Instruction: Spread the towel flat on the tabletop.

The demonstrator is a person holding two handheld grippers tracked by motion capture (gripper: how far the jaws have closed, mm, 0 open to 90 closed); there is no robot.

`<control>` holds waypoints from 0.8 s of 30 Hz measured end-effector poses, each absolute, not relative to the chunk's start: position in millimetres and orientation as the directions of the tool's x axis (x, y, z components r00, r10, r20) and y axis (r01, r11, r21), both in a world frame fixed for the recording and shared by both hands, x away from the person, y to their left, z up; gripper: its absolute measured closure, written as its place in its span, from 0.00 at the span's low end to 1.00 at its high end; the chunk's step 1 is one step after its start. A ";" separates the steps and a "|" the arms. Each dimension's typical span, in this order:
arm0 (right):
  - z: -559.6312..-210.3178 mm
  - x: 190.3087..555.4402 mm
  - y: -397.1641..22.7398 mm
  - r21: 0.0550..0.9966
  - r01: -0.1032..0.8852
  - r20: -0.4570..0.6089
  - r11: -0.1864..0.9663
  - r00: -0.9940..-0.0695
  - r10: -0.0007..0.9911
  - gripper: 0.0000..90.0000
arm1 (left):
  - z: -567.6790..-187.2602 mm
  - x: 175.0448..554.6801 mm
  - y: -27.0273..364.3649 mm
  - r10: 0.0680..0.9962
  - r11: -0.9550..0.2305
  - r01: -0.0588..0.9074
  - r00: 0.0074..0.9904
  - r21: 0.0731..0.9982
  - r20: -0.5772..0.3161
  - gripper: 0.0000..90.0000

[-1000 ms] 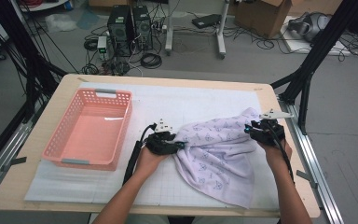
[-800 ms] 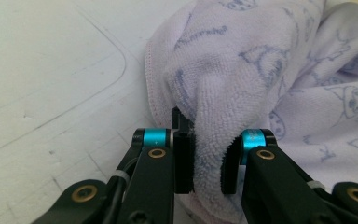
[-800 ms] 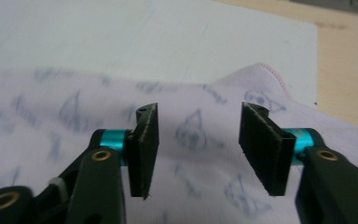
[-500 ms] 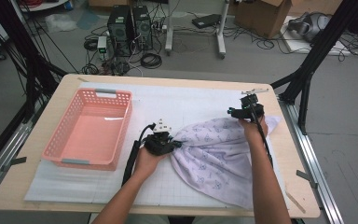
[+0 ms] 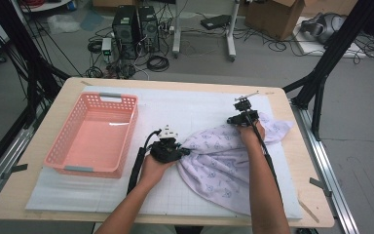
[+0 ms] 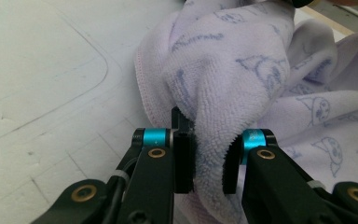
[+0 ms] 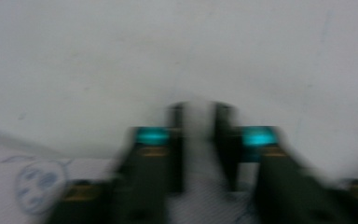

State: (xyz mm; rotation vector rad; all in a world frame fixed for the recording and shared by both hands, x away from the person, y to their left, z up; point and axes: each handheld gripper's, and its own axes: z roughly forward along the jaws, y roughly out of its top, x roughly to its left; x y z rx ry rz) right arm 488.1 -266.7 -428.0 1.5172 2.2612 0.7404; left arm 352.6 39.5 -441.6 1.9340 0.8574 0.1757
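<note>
Towel (image 5: 224, 163) at counter's (image 5: 39, 146) 4 o'clock, left hand-held gripper (image 5: 181, 152) clamping its bunched corner, right hand-held gripper (image 5: 237, 118) just closing on far edge at 2 o'clock; pull taut evenly, keeping both pinches deep.

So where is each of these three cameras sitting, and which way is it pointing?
High view: above the table's near side, looking down at the pink plastic basket, both forearms, left gripper, right gripper.
Left gripper view: rides that gripper, jaws pinching the lilac cat-print towel.
Right gripper view: blurred, jaws over white mat.
Shared: the towel.
</note>
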 end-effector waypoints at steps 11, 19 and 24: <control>-405.5 486.3 -272.5 0.652 0.693 -0.031 0.306 -0.378 0.925 0.72 | -438.7 350.2 39.1 0.631 -0.285 0.477 0.747 0.832 -0.212 0.89; -419.3 479.4 -295.2 0.473 0.830 -0.028 0.295 -0.320 0.947 0.45 | -438.8 349.4 37.8 0.624 -0.287 0.474 0.752 0.832 -0.213 0.89; -416.1 474.3 -291.2 0.459 0.840 0.008 0.287 -0.328 0.945 0.92 | -438.3 348.3 37.4 0.621 -0.285 0.474 0.753 0.833 -0.216 0.89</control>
